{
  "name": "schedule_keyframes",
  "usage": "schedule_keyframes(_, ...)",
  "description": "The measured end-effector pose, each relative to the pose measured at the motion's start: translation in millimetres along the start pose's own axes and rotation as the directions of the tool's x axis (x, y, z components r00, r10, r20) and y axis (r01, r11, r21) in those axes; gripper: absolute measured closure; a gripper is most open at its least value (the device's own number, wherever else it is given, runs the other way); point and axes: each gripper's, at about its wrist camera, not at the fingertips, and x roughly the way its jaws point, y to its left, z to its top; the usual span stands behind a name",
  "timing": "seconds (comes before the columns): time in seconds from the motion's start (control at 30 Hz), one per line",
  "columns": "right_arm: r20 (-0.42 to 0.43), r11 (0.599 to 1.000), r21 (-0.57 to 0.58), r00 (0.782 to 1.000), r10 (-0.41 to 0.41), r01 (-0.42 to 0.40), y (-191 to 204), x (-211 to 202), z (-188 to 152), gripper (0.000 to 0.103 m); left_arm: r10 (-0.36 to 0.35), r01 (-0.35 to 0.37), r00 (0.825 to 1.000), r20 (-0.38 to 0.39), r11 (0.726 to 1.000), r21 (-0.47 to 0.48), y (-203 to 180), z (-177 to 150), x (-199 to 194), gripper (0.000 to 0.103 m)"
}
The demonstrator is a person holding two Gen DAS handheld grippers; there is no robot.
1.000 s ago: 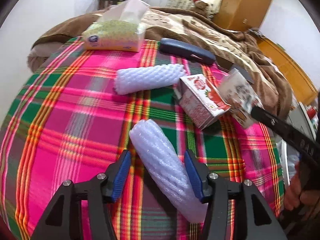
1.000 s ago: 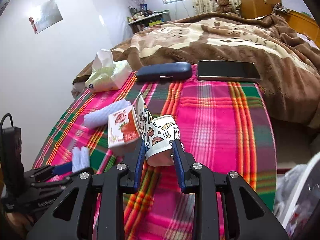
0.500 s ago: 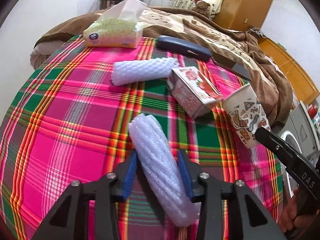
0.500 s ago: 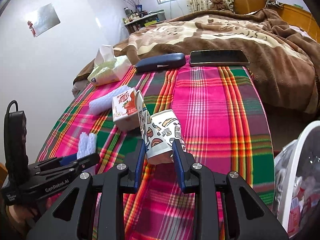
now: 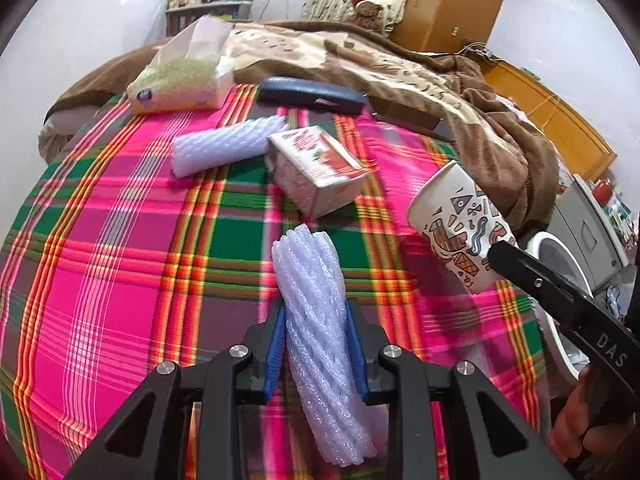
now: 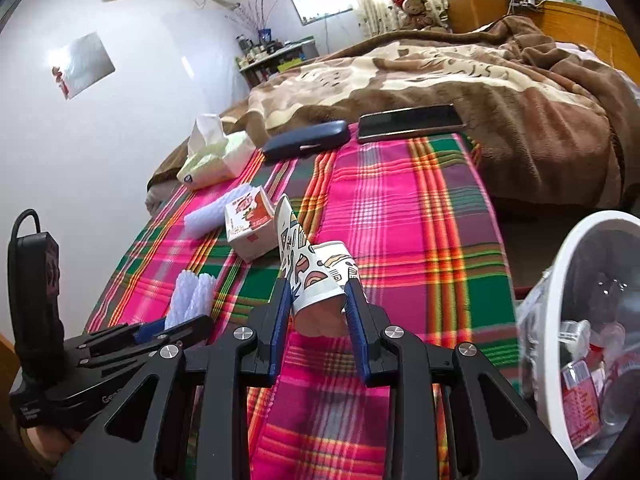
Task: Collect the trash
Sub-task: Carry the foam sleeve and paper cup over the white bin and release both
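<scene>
Readable writing: the side of the right gripper [image 5: 496, 254] showed the letters "DAS" in the left wrist view. The body of the left gripper [image 6: 176, 326] showed "Gen", the rest cut off, in the right wrist view. The print on the small red-and-white carton [image 5: 316, 168] was too blurred to read.

Left gripper [image 5: 314, 336]: jaws had just been closing, and both blue pads pressed the sides of a white foam net sleeve [image 5: 316, 320]. The sleeve ran lengthwise between the pads, its far end sticking out over the plaid bedspread [image 5: 112, 240]. The gripper pointed steeply down at the bed.

Right gripper [image 6: 318, 304]: jaws were narrow and clamped on a patterned paper cup [image 6: 316, 276], which was squashed and creased between the pads. The cup was tilted, held clear above the bedspread. A hand [image 5: 572, 424] gripped the handle at lower right.

A second foam sleeve [image 5: 224, 146] lay on the bedspread, touching the carton. A white bin [image 6: 560, 320] with litter inside stood just beside the bed's edge, to the right of the cup.
</scene>
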Motion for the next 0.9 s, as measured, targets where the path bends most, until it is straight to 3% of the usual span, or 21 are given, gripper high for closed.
schedule_keyframes(0.43, 0.072, 0.999, 0.049, 0.997, -0.027, 0.024, -25, -42, -8, 0.074, -0.060, 0.054, 0.996, 0.061, 0.994, 0.098, -52, -3, -35, 0.074)
schedule_keyframes(0.9, 0.171, 0.982, 0.137, 0.974, -0.151, 0.129, -72, -100, -16, 0.074, -0.151, 0.130, 0.985, 0.078, 0.964, 0.231, -126, -5, -48, 0.074)
